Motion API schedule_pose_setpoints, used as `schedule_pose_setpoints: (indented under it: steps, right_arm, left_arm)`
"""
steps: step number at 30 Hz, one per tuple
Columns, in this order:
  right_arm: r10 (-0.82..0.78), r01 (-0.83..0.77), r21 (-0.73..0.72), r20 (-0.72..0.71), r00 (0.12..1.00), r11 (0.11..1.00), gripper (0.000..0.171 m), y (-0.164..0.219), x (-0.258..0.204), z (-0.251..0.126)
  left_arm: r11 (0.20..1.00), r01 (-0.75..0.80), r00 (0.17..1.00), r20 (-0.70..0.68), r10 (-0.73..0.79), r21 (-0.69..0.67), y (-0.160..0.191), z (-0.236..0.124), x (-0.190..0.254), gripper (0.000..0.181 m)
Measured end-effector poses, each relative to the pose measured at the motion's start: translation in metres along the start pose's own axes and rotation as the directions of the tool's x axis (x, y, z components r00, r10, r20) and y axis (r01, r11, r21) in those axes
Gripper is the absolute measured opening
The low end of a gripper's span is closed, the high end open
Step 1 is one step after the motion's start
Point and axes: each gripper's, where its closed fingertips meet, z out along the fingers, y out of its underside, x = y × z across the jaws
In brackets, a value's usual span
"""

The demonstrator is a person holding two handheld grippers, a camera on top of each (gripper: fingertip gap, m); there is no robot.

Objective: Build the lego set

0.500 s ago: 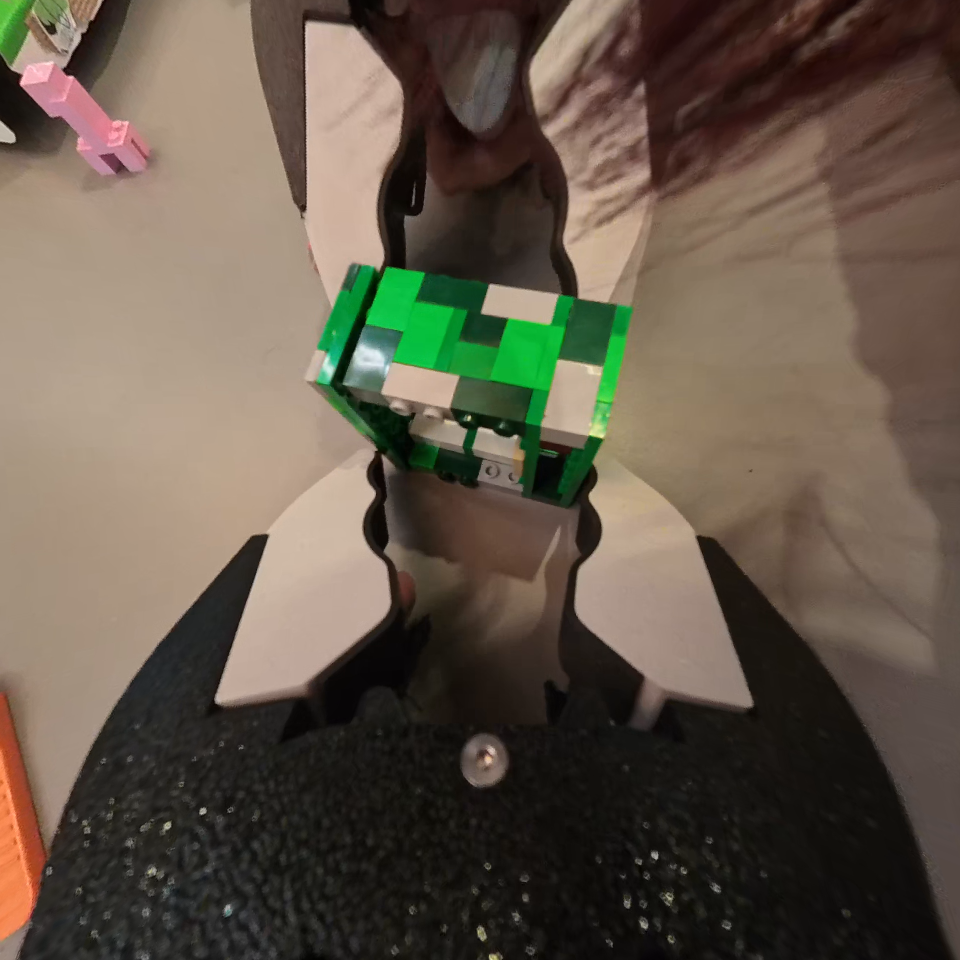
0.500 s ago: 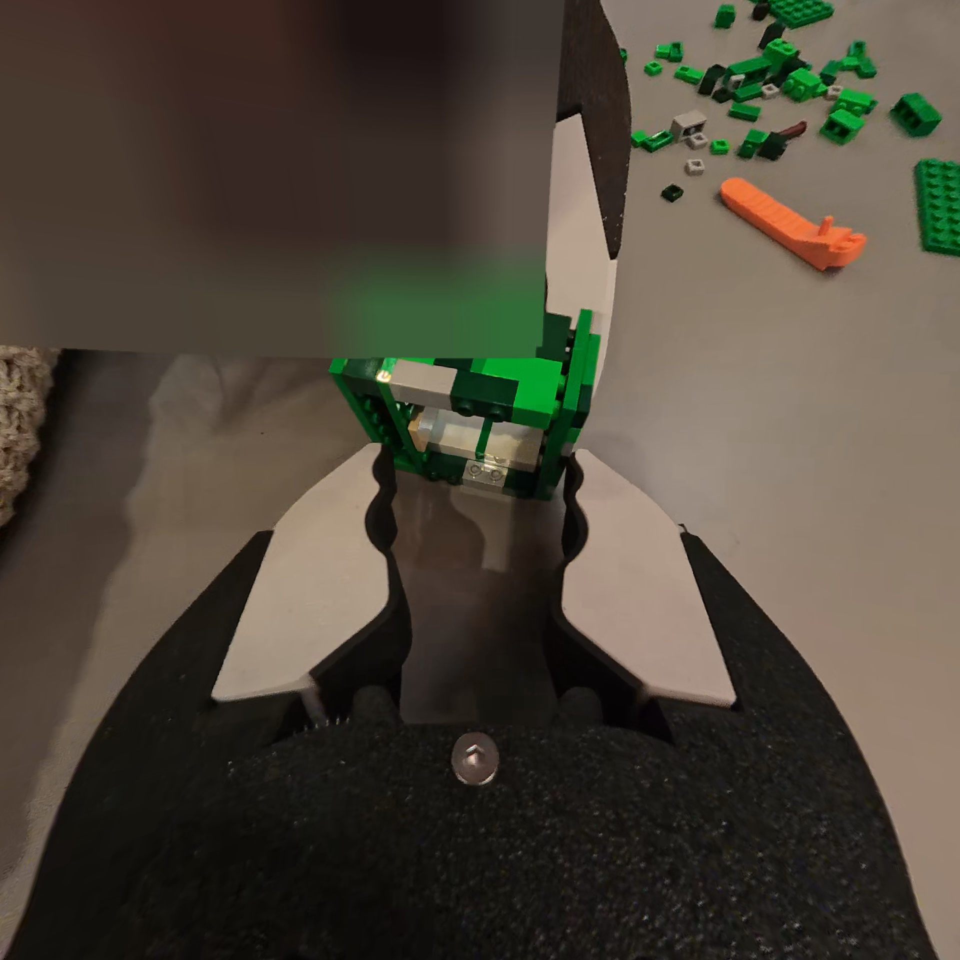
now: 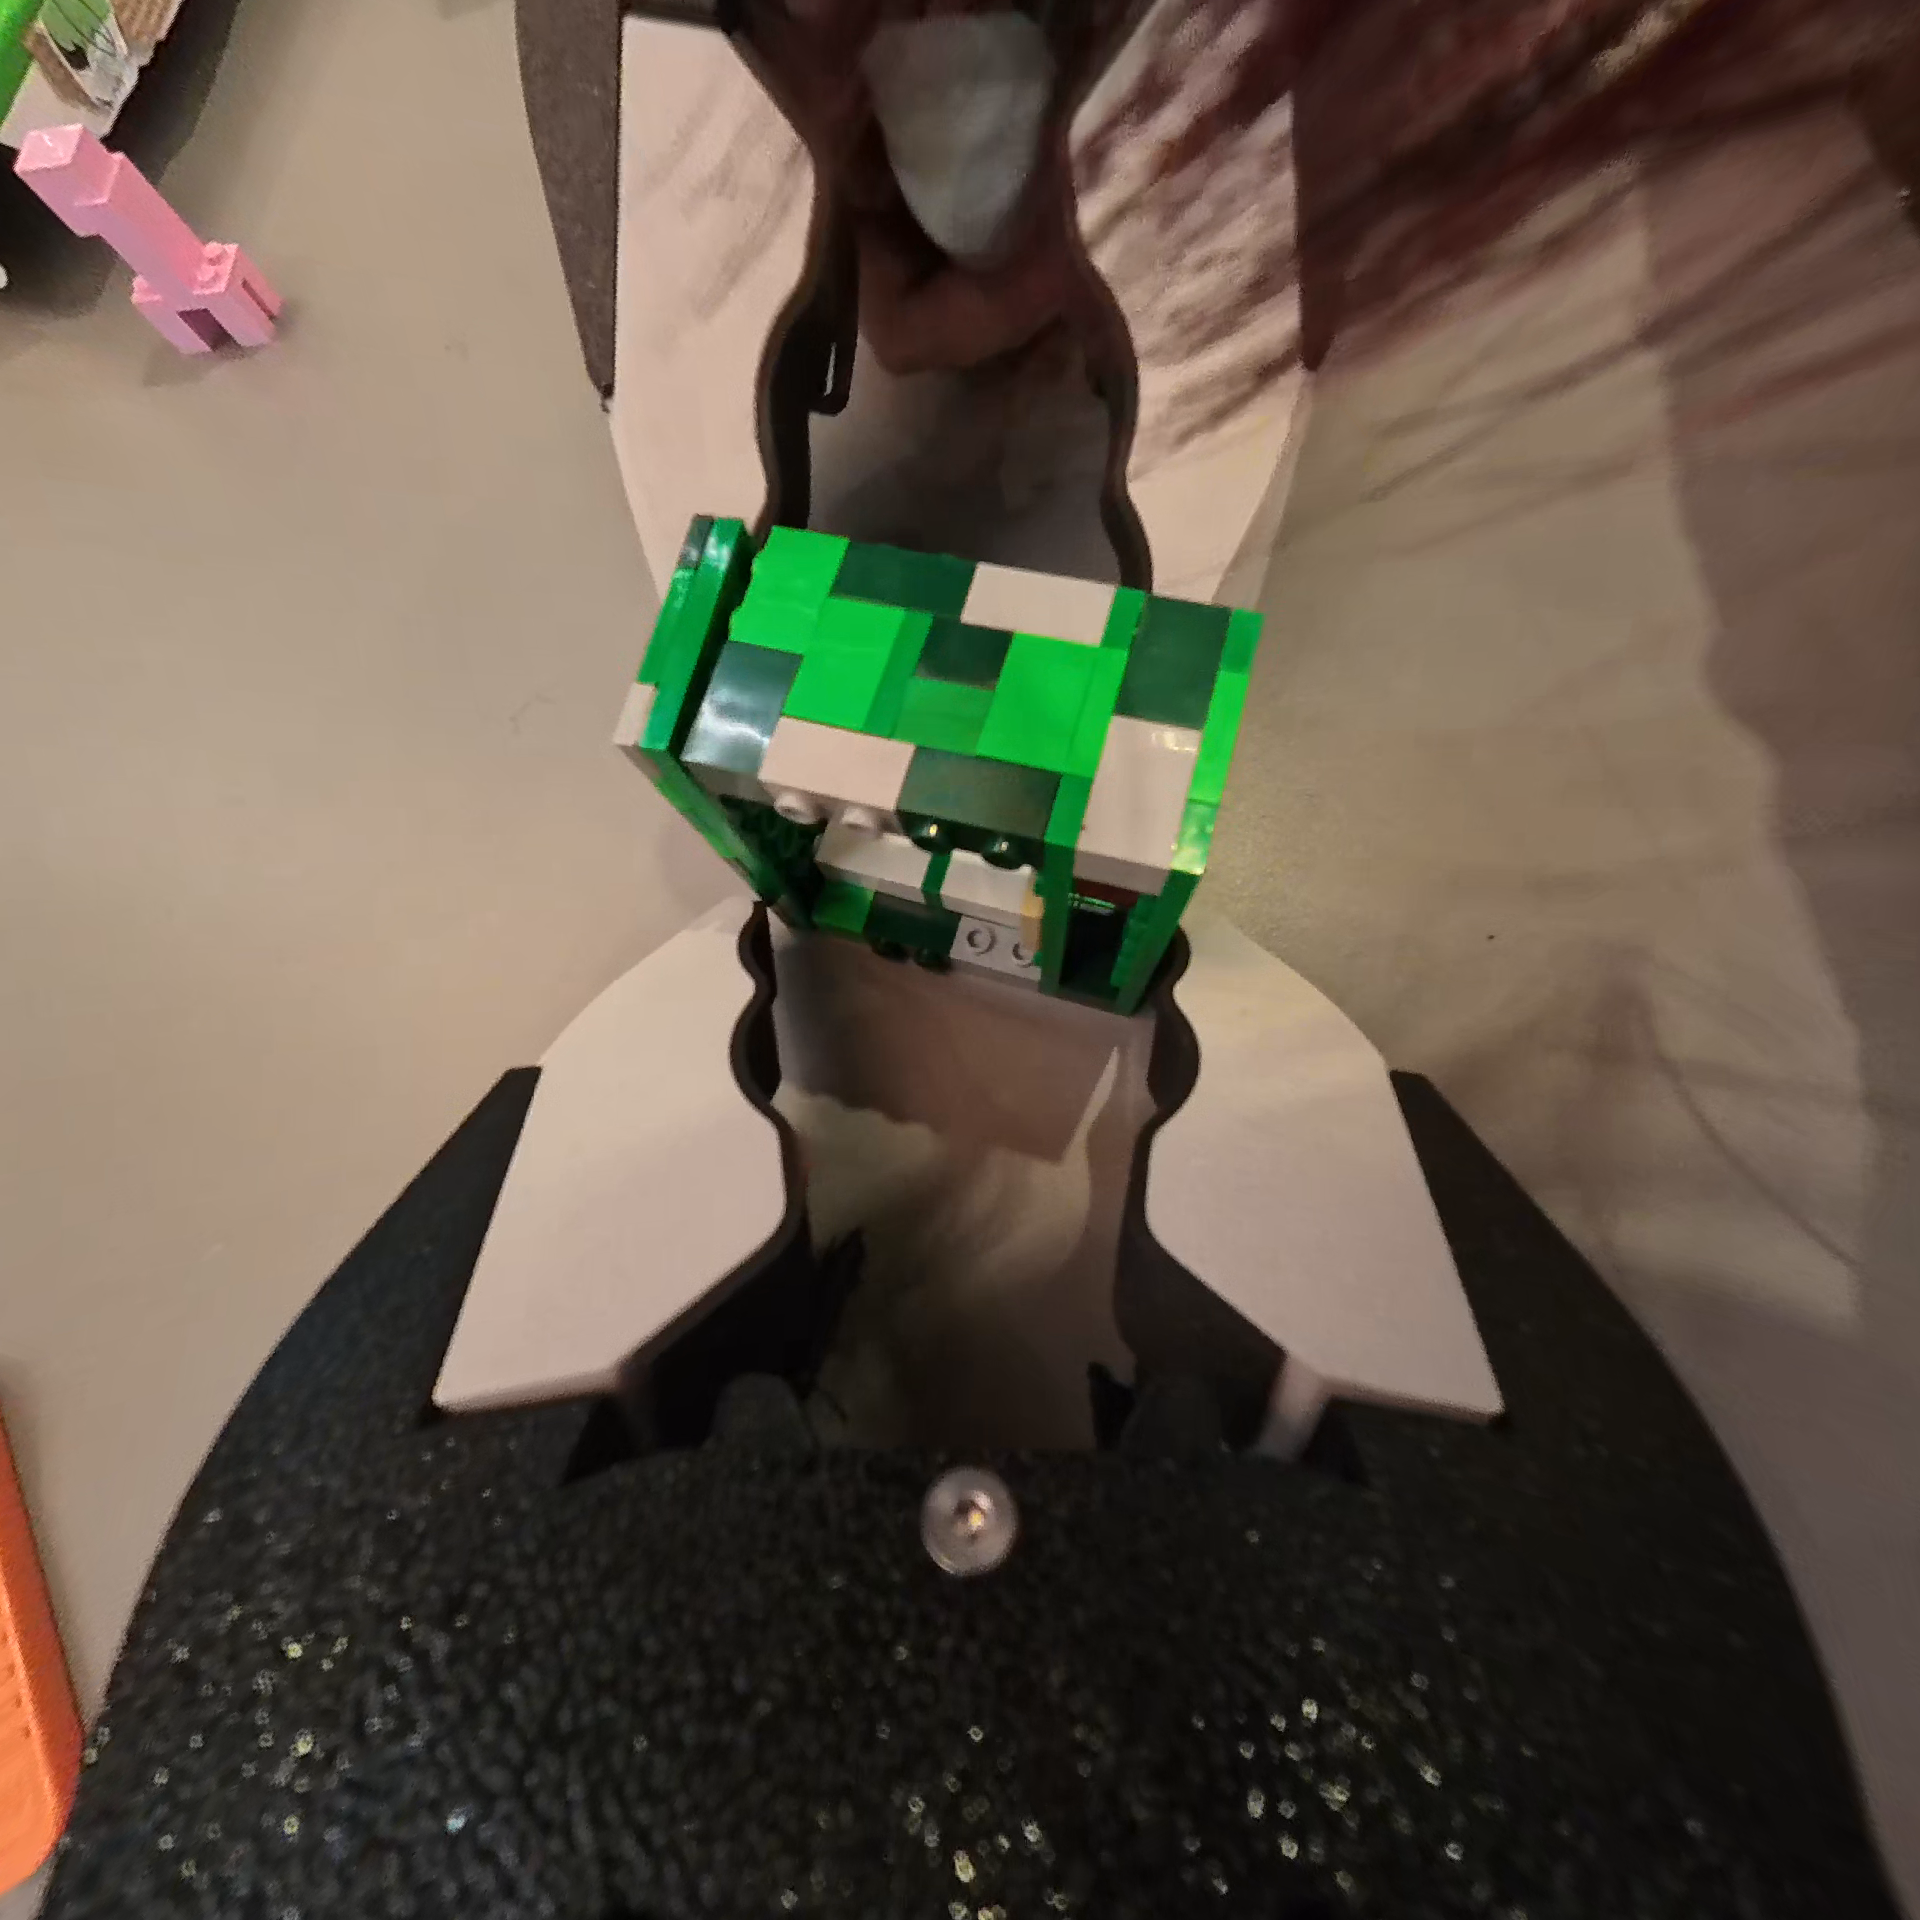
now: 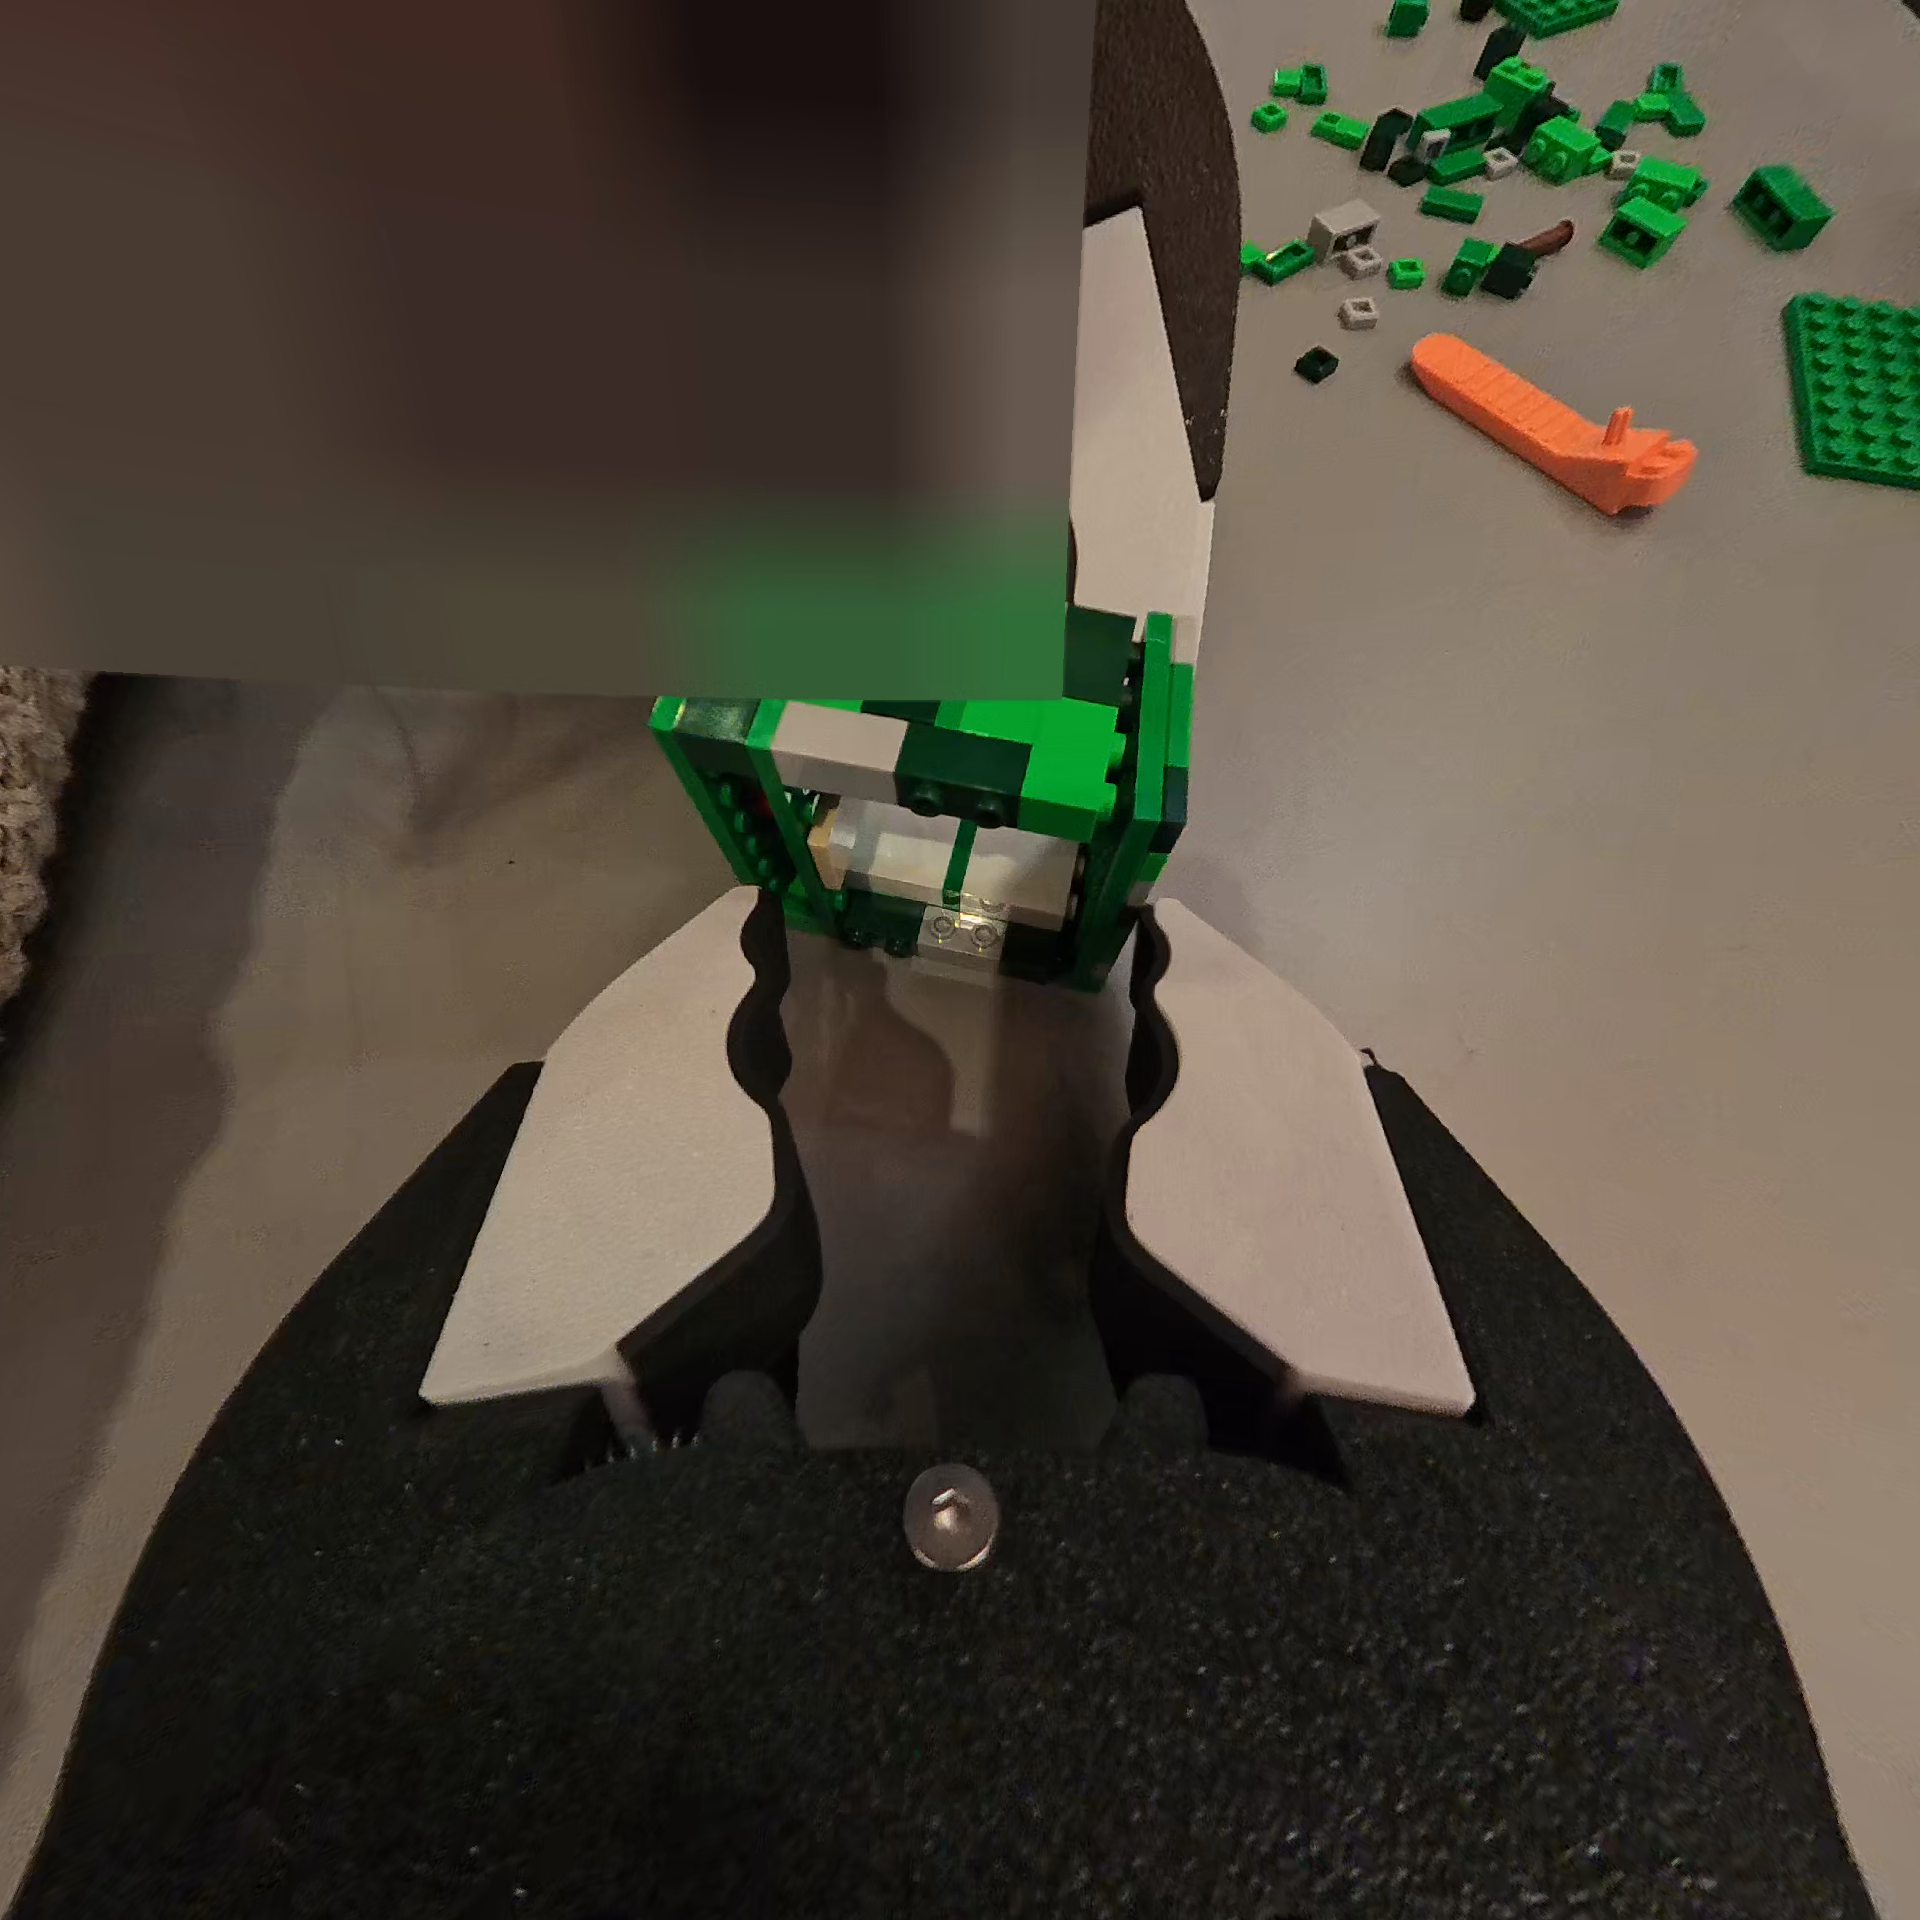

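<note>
A boxy lego build (image 3: 966, 696) of bright green, dark green and grey tiles, open on one side with studs and pale bricks inside, is held above the table between both grippers. My left gripper (image 3: 966, 935) is shut on its near end. My right gripper (image 3: 961, 530) comes in from the opposite side and grips the far end. In the right wrist view the build (image 4: 935, 769) sits in my right gripper (image 4: 951, 914). One finger of the left gripper (image 4: 1143, 416) rises behind it, and a blurred patch hides the rest.
A pink lego figure (image 3: 145, 249) lies at the far left of the grey table. Several loose green and grey pieces (image 4: 1507, 135), an orange brick separator (image 4: 1548, 426) and a green studded plate (image 4: 1860, 395) lie at the upper right. An orange object (image 3: 21, 1714) shows at the left edge. My two grippers' fingertips are within a few centimetres of each other.
</note>
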Motion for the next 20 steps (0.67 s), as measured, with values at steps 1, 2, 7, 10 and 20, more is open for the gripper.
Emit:
schedule_pose_setpoints:
  steps: [1, 2, 7, 10, 20]
  right_arm:
    - [0.000, 0.000, 0.004, 0.002, 1.000, 1.000, 0.063, 0.000, -0.001, -0.001]
    - [0.000, 0.000, 0.008, 0.000, 1.000, 1.000, 0.063, -0.001, -0.001, -0.001]
    - [0.000, 0.000, 0.057, 0.003, 1.000, 0.998, 0.068, -0.005, -0.001, -0.006]
    - [0.010, -0.010, 0.092, -0.001, 1.000, 0.996, 0.072, -0.009, 0.001, -0.009]
    - [0.023, 0.010, 0.259, -0.127, 0.992, 0.966, 0.075, -0.031, 0.011, -0.021]
  left_arm:
    - [1.000, -0.002, 1.000, 0.002, 0.002, 0.001, 0.000, 0.000, 0.000, 0.070]
    - [1.000, -0.003, 1.000, 0.007, 0.003, 0.002, 0.000, 0.000, 0.000, 0.070]
    - [1.000, -0.026, 0.999, 0.028, 0.025, 0.013, -0.001, -0.001, -0.001, 0.074]
    - [0.999, -0.028, 0.999, 0.035, 0.028, 0.019, -0.002, -0.002, -0.001, 0.077]
    - [0.992, -0.017, 0.997, 0.077, 0.007, 0.127, -0.016, -0.010, -0.008, 0.084]
